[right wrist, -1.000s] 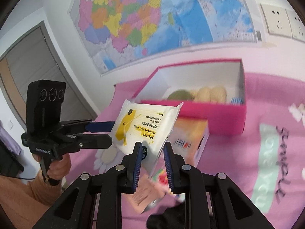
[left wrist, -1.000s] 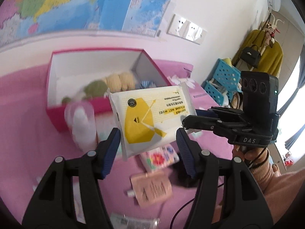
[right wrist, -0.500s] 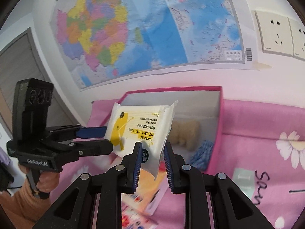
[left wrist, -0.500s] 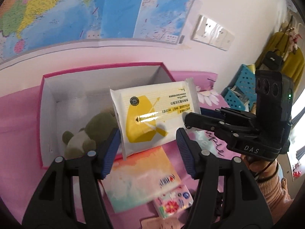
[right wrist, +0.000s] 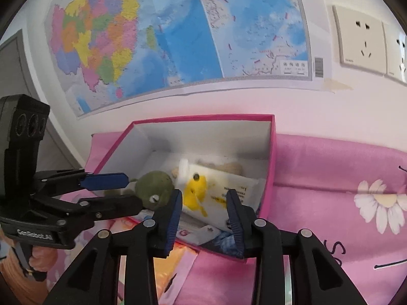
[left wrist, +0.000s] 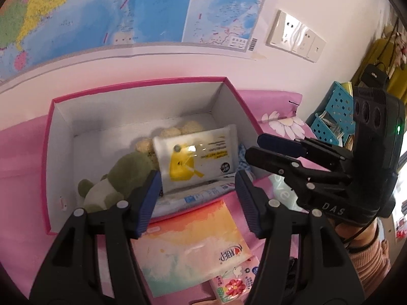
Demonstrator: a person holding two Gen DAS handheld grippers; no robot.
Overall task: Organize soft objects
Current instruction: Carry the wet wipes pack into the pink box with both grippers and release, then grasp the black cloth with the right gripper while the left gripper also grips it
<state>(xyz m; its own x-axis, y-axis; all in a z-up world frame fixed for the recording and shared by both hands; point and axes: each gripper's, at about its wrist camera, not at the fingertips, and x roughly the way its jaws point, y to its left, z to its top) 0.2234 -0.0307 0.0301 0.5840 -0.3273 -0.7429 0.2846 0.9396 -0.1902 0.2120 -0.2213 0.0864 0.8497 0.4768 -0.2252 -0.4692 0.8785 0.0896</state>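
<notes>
Item: white-and-yellow soft plastic wet-wipes pack (left wrist: 197, 158) | Location: inside pink cardboard box (left wrist: 142, 83), tilted on plush toys | Right hand-held gripper (right wrist: 204, 208): opening, empty; left hand-held gripper (left wrist: 197, 198): spread, empty | Risk: pack may slide, unsettled.

A coloured map (right wrist: 178, 38) hangs on the white wall above wall sockets (left wrist: 295, 36), a pink flowered cloth (right wrist: 343, 183) covers the surface, and blue baskets (left wrist: 335, 111) stand beside yellow clothing (left wrist: 376, 50) at the right.
</notes>
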